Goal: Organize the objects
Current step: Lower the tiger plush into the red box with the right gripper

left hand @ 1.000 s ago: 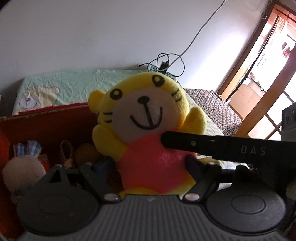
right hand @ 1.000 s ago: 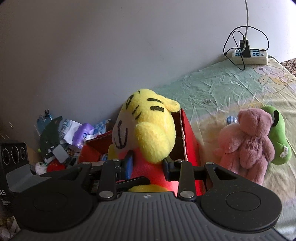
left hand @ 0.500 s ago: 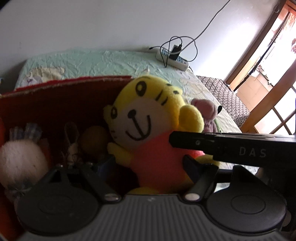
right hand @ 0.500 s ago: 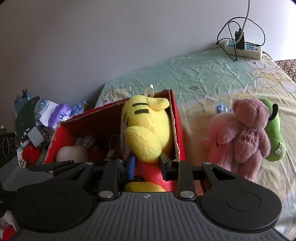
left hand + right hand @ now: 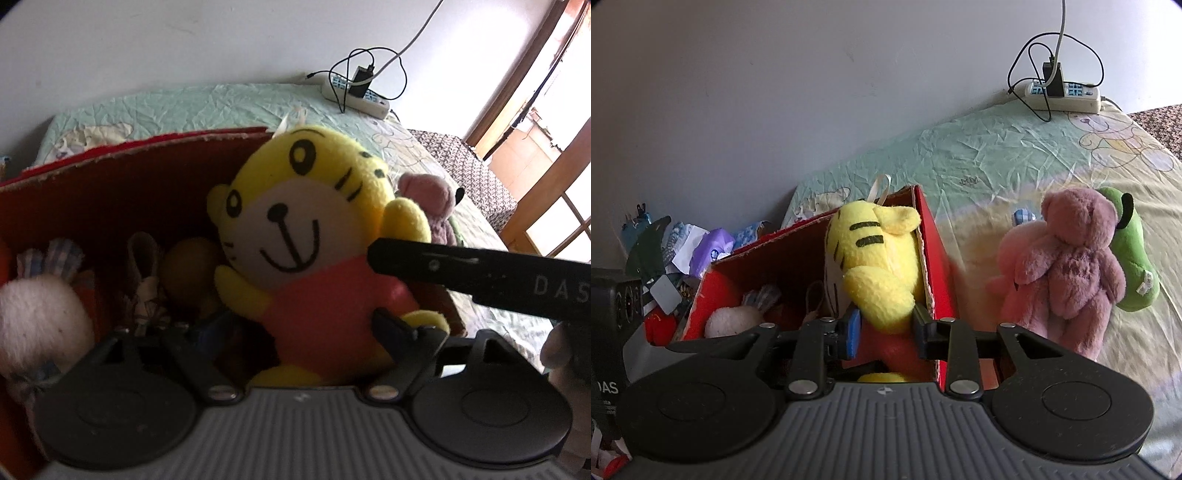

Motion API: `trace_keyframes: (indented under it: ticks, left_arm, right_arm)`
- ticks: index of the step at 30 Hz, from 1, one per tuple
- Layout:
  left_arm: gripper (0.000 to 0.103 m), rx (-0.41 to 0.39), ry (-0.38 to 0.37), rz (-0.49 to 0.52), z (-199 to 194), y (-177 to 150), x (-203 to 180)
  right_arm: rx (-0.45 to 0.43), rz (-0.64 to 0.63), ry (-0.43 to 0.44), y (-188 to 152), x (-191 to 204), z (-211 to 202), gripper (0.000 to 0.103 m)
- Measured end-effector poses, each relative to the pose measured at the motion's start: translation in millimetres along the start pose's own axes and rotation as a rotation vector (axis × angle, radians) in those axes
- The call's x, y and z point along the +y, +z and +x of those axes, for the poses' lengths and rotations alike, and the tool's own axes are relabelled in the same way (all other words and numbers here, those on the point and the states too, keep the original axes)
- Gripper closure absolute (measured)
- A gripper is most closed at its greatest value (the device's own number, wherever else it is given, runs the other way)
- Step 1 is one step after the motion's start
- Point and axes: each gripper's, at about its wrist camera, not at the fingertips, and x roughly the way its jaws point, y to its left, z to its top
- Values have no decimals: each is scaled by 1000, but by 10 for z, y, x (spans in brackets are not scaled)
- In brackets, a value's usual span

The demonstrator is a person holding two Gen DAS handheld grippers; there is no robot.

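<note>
Black fingers (image 5: 923, 332), ribbed grey housing, silver screws

Counts:
- Box (image 5: 938, 273): 1, red, centre of the right wrist view.
- Tiger (image 5: 314, 254): 1, yellow, red shirt, in the box at its right end.
- White plush ball (image 5: 37, 325): 1, lower left of the left wrist view, in the box.
- More toys in the box between ball and tiger: at least 2, too dark to tell apart.
- Pink bear (image 5: 1071, 269): 1, right of the box, on the bed.
- Green plush (image 5: 1130, 254): 1, behind the bear.
- Power strip (image 5: 1063, 92): 1, upper right.
- Tools: 2.
</note>
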Motion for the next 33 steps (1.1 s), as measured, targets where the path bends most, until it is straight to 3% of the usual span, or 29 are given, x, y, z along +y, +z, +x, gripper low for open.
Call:
trace_keyframes:
  ticks: [11, 33]
  left_arm:
    - [11, 23, 44, 16, 67, -4, -34]
    - [10, 34, 76, 38, 105, 15, -84]
  right_arm:
    - [-23, -91, -40, -79, 54, 31, 75]
    - [-65, -93, -14, -157, 14, -12, 77]
